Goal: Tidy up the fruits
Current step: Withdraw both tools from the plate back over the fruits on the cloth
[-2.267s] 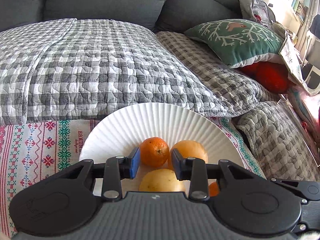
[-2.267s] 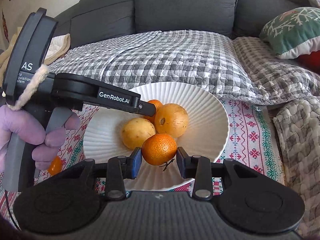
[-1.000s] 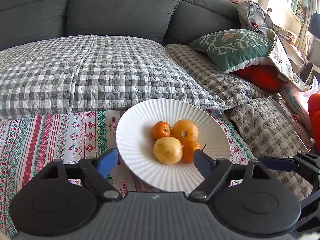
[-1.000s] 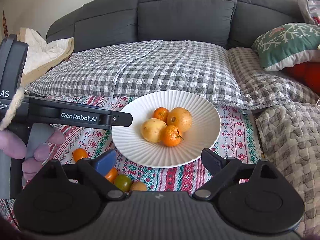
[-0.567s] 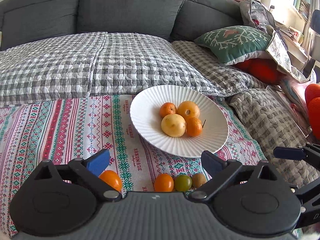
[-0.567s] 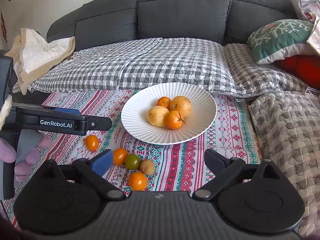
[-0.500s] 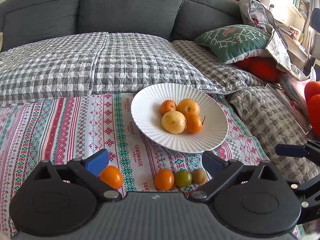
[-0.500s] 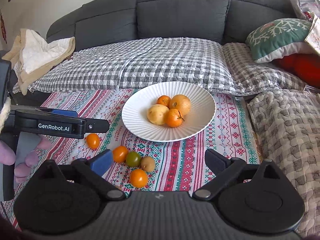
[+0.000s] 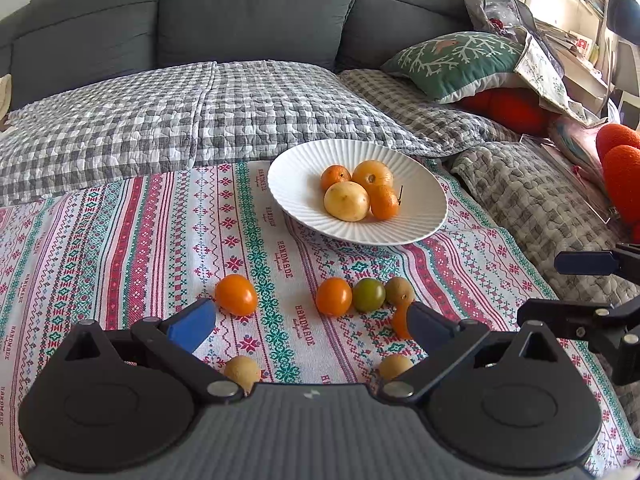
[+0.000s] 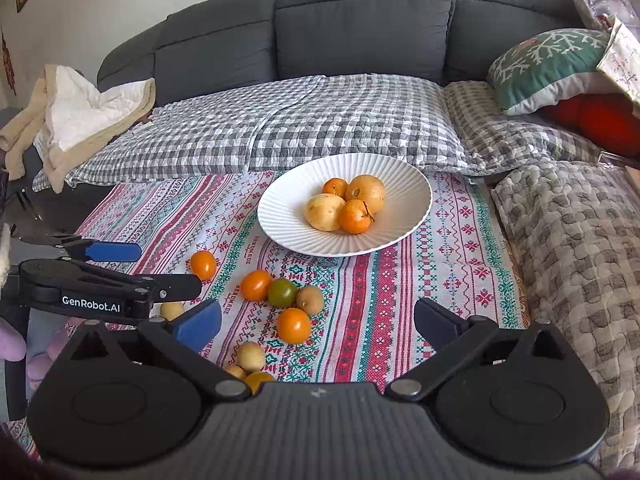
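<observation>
A white ribbed plate [image 9: 424, 208] [image 10: 408, 216] on the patterned cloth holds several fruits: two small oranges, a larger orange fruit and a yellow one [image 9: 346, 201]. Loose small fruits lie on the cloth in front of it: orange ones [image 9: 236, 294] [image 10: 294, 325], a green one [image 9: 368, 294] [image 10: 282, 292] and brownish-yellow ones [image 10: 251, 356]. My left gripper [image 9: 308, 326] is open and empty, held back above the loose fruits. My right gripper [image 10: 318, 324] is open and empty, also above them. The left gripper also shows at the left of the right wrist view [image 10: 140, 268].
The striped cloth [image 9: 140, 240] covers a low surface in front of a grey sofa [image 10: 360, 20] with checked quilts [image 9: 200, 120]. A green cushion [image 9: 452, 64] and red cushions [image 9: 508, 108] lie at right. A beige blanket [image 10: 80, 112] lies at left.
Both grippers let go of their oranges onto the plate, opened wide and pulled back and up. The loose fruits on the cloth have come into view.
</observation>
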